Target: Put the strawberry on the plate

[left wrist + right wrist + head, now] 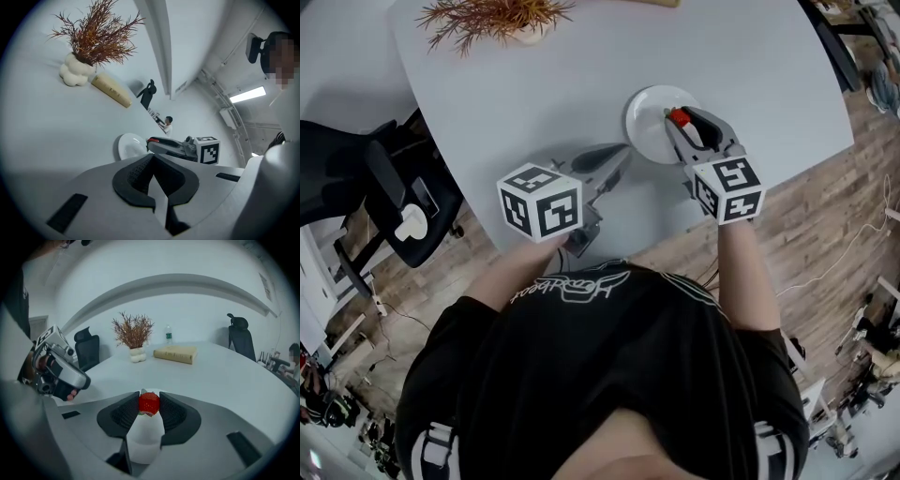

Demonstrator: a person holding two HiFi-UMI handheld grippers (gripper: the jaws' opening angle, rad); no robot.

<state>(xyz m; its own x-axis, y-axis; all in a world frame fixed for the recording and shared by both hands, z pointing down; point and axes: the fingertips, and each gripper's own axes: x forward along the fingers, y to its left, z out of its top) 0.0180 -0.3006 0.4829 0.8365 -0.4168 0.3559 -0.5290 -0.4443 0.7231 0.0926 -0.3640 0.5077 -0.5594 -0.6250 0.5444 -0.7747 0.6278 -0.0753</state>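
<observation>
A red strawberry (679, 117) is pinched between the pads of my right gripper (681, 122), which is shut on it. It hangs just above the near-right part of the white plate (649, 120). In the right gripper view the strawberry (149, 403) sits at the jaw tips, with the plate (145, 439) showing white beneath it. My left gripper (621, 153) rests low on the grey table to the left of the plate, pointing toward it, jaws shut and holding nothing. The left gripper view shows the plate (129, 145) just ahead, with the right gripper (151, 139) over its far side.
A dried plant in a white vase (492, 19) stands at the table's far side with a beige book (176, 354) beside it. A black office chair (375, 187) is at the left. The table's near edge (656, 246) runs just in front of the person's body.
</observation>
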